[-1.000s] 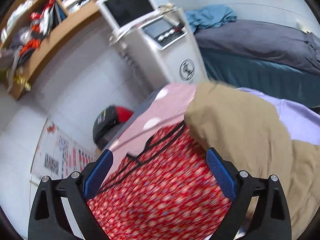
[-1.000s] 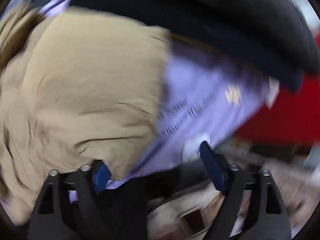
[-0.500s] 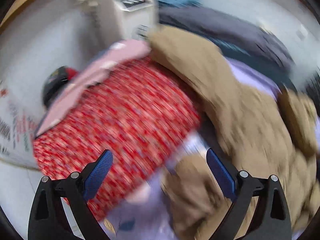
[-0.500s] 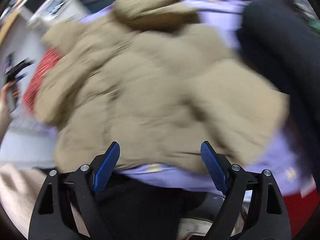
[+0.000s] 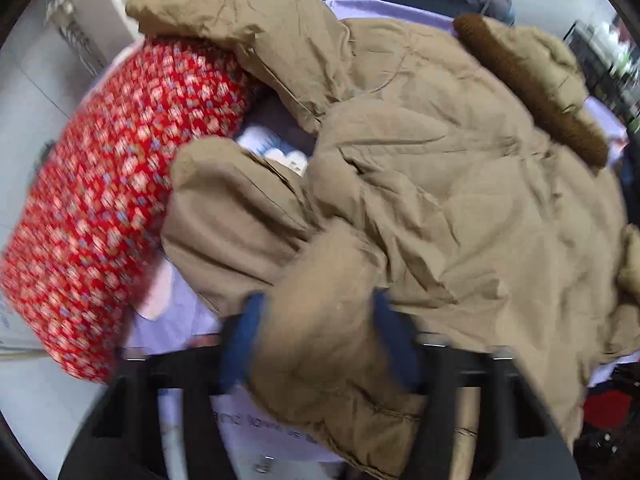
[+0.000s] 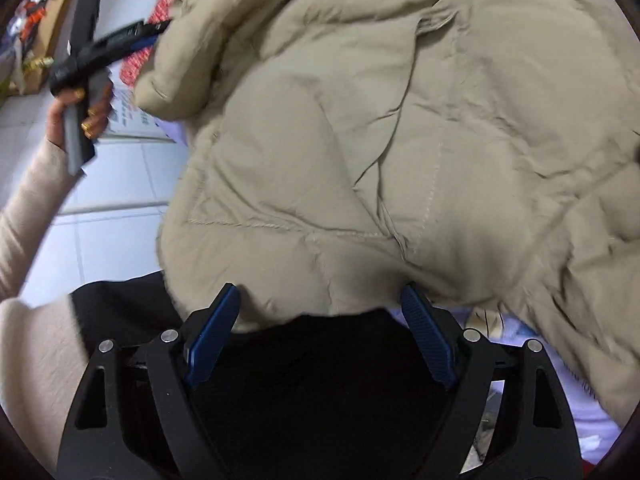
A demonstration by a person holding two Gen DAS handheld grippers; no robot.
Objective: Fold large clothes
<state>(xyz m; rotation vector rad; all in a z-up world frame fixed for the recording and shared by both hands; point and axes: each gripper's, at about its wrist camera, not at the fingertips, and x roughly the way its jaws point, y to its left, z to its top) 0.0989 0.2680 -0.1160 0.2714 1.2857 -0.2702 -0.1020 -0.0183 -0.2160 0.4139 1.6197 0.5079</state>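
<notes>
A tan padded jacket (image 5: 440,184) lies crumpled across a lilac sheet (image 5: 176,320), its brown fur-trimmed hood (image 5: 532,92) at the far right. The left gripper (image 5: 316,344), blurred, has a bunched fold of the jacket between its blue pads (image 5: 240,336). A red patterned quilt (image 5: 112,184) lies just beside the jacket.

Both wrist views close above the same tan coat (image 5: 440,184) (image 6: 400,140), from opposite edges, facing inward.

I am in a lived-in bedroom: a lavender bedsheet (image 5: 180,320) under heaped clothes, a red patterned quilt (image 5: 104,200), white floor tiles (image 6: 116,184), a cluttered wooden shelf (image 6: 44,32).
</notes>
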